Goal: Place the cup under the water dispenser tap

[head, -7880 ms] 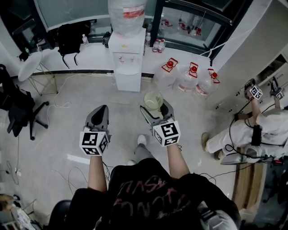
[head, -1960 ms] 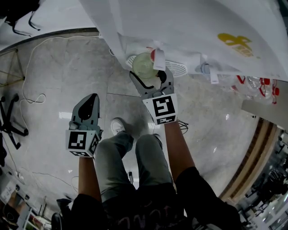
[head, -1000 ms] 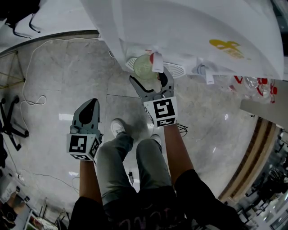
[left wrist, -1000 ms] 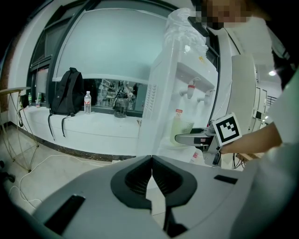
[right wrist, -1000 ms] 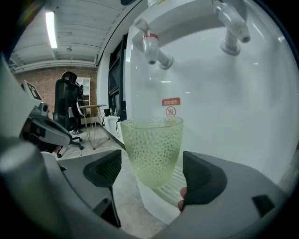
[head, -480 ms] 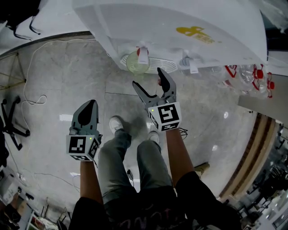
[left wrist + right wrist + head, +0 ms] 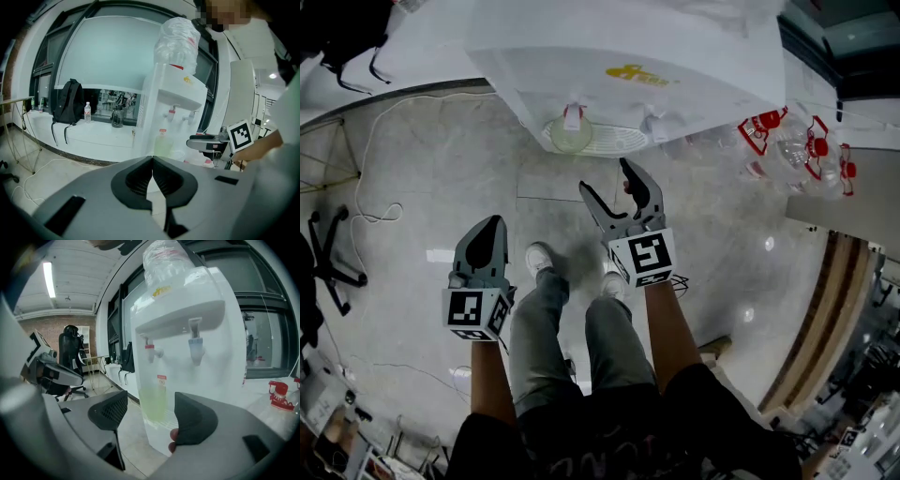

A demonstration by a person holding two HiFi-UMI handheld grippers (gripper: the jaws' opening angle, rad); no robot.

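The pale green translucent cup (image 7: 569, 136) stands on the drip tray of the white water dispenser (image 7: 619, 47), right under its red tap (image 7: 573, 116). In the right gripper view the cup (image 7: 153, 403) shows beyond the jaws, below the red tap (image 7: 150, 350). My right gripper (image 7: 607, 178) hangs back from the cup, open, its jaws just closing a little with nothing between them. My left gripper (image 7: 490, 228) is shut and empty, lower left of the dispenser. The left gripper view shows the cup (image 7: 163, 145) far ahead.
A blue tap (image 7: 195, 348) sits to the right of the red one. Water bottles with red caps (image 7: 787, 141) lie right of the dispenser. An office chair (image 7: 328, 253) and a floor cable (image 7: 375, 187) are at left. The person's shoe (image 7: 539, 258) is below the grippers.
My right gripper has drawn back from the cup, which stays under the red tap, and its jaws have narrowed slightly. The dispenser now sits farther from both grippers.
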